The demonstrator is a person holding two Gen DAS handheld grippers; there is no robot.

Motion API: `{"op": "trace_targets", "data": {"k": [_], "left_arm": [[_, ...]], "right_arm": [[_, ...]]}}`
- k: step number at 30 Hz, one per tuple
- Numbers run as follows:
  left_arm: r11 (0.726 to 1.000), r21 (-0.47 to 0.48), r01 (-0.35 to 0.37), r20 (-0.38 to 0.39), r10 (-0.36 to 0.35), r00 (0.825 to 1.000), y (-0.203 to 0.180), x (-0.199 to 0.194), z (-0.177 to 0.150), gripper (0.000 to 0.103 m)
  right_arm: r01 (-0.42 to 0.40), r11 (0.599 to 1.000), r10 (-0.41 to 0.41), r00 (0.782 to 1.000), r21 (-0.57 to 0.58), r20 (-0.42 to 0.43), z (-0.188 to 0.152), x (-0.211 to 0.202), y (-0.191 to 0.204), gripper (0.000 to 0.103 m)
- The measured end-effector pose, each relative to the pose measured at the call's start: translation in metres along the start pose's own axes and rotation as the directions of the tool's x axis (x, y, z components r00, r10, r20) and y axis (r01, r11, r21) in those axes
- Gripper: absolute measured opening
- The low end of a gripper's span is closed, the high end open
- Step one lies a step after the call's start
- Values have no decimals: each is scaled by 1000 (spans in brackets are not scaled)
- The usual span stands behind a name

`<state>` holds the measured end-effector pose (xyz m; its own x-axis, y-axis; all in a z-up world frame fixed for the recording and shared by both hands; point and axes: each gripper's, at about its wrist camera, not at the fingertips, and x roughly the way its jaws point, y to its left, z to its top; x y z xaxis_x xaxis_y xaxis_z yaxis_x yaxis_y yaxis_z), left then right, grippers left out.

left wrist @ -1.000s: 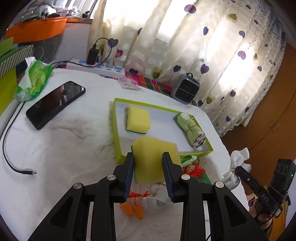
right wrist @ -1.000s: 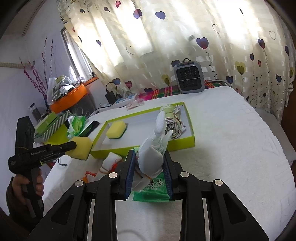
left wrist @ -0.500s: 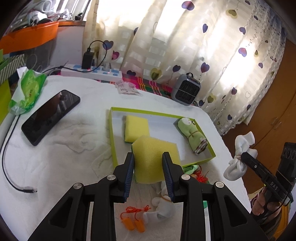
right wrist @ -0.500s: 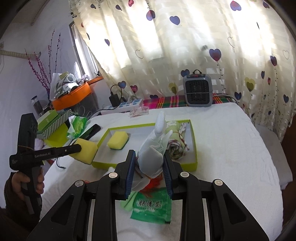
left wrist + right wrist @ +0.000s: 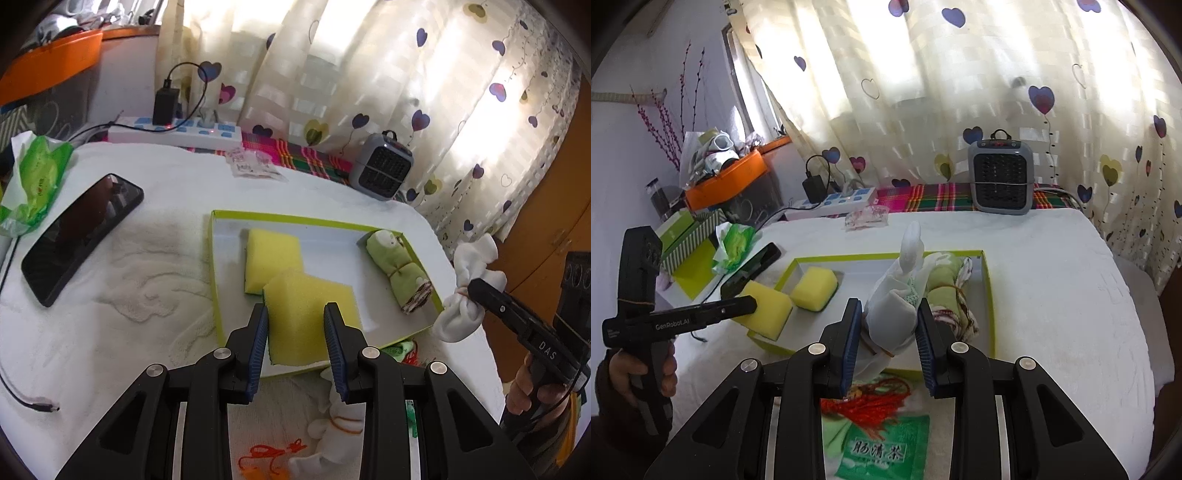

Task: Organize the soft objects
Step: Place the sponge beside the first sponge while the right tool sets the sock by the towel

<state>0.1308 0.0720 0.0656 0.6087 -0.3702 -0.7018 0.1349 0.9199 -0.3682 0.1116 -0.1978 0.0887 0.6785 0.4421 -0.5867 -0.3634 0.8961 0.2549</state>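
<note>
Each handheld gripper (image 5: 295, 336) is matte black plastic with 2 blue ribbed finger pads (image 5: 258, 341), silver round screws (image 5: 815, 348), white "GenRobot.AI" lettering and a pistol grip in a bare hand (image 5: 635, 373).

Each fisheye camera sits just behind its own hand-held gripper, looking forward and down along the fingers. The left view faces the green tray (image 5: 216, 280) closely from its near-left corner; the right view faces it from the near-right side. Both share the tray, heater (image 5: 1000, 177) and curtain (image 5: 369, 74).
</note>
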Motion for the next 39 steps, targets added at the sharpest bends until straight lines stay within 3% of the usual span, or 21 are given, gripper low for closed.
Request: {"op": "trace_targets", "data": {"k": [19, 31, 39], "left_arm": [[1000, -2, -24, -56, 24, 998, 6, 31, 4, 29], [998, 21, -53, -69, 54, 996, 4, 42, 2, 29], [997, 29, -71, -68, 73, 995, 2, 45, 2, 29]], "right_arm": [[-3, 998, -5, 992, -57, -128, 14, 55, -9, 30], [42, 980, -84, 973, -194, -216, 22, 97, -4, 30], [43, 973, -100, 965, -227, -243, 26, 112, -2, 30]]}}
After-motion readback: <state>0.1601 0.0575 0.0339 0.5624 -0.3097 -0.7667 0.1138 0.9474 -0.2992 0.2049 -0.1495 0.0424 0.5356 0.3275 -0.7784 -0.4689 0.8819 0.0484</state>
